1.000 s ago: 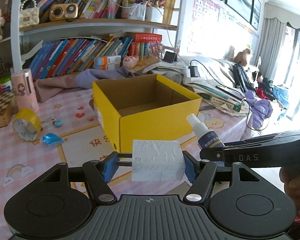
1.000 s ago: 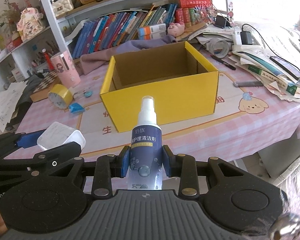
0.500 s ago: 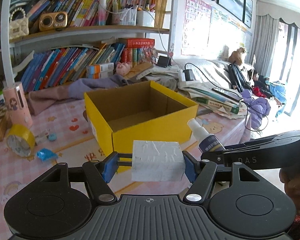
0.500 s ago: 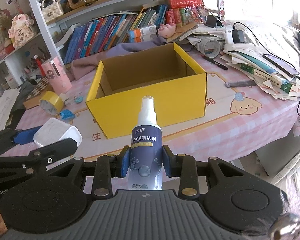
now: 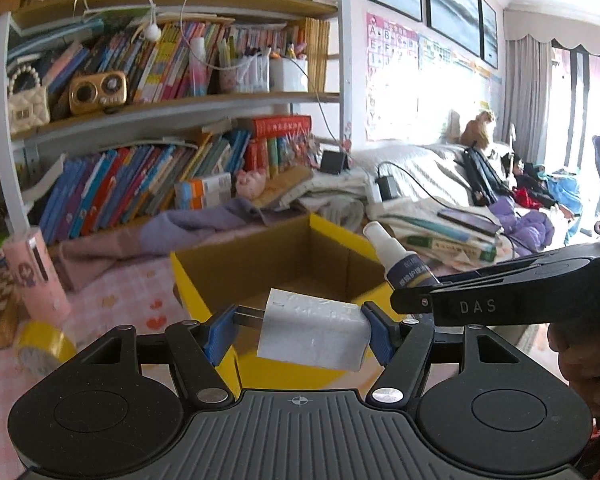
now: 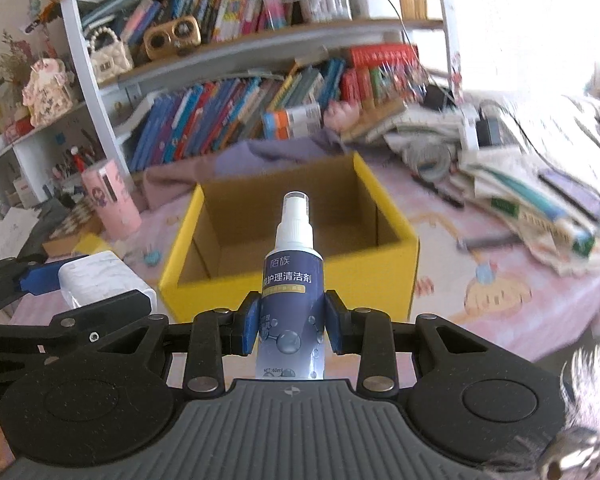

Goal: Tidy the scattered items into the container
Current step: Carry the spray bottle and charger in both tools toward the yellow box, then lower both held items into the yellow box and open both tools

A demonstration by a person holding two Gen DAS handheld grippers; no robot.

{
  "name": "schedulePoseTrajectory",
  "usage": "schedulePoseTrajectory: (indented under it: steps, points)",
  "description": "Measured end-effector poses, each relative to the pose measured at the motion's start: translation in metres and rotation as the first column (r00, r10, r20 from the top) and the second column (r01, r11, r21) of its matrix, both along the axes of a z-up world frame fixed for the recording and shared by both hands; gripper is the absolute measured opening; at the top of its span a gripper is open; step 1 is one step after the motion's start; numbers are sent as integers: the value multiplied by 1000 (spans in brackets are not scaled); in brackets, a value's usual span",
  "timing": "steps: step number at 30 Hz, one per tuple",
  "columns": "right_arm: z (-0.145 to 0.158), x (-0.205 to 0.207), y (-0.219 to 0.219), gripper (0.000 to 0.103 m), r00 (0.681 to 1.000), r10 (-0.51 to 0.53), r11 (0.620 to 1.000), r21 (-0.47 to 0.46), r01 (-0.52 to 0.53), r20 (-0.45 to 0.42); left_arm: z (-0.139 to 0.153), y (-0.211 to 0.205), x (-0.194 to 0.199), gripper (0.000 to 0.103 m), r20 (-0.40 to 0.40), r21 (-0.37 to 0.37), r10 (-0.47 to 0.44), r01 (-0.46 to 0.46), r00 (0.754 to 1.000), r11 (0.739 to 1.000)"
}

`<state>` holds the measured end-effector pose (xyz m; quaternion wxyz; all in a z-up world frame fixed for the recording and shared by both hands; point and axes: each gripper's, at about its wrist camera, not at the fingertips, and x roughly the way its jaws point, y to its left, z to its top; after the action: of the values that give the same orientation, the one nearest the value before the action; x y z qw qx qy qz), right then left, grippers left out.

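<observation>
The box (image 6: 288, 216) stands open on the pink cloth, and what shows of its floor is bare brown card, so nothing seems to be packed yet, though its near corners are hidden. Two items are on their way. The white block (image 5: 314, 332) is pinched across its ends by the left tongs (image 5: 298, 334), their blue pads flat against it, and it hangs over the box's near wall. The spray bottle (image 6: 291, 300) stands upright in the right tongs (image 6: 291, 322), clamped at its waist, near side of the box and in line with its middle; in the left view it hangs just right of the block.

Left on the cloth, far left of the box: a yellow tape roll (image 5: 46, 350), a pink cup (image 6: 110, 200), and a small blue bit (image 6: 153, 258), blurred, perhaps a wrapper. Both held items have yet to be dropped in.
</observation>
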<state>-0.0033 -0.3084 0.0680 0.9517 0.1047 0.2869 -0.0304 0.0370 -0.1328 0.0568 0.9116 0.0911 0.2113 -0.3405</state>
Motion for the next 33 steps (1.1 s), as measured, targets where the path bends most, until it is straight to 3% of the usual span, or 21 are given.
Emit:
schedulePoseTrajectory:
  steps: [6, 11, 25, 33]
  points:
    - [10, 41, -24, 31, 998, 39, 999, -7, -39, 50, 6, -24, 30, 67, 30, 12, 30, -31, 999, 999]
    - [11, 75, -43, 31, 995, 85, 996, -7, -85, 44, 0, -42, 51, 67, 5, 40, 72, -72, 997, 997]
    - [-21, 156, -68, 31, 959, 274, 961, -8, -276, -76, -34, -90, 83, 67, -31, 179, 166, -158, 986, 971]
    - [-45, 192, -68, 31, 916, 361, 931, 8, -365, -178, -56, -110, 97, 67, -101, 250, 159, -130, 982, 960]
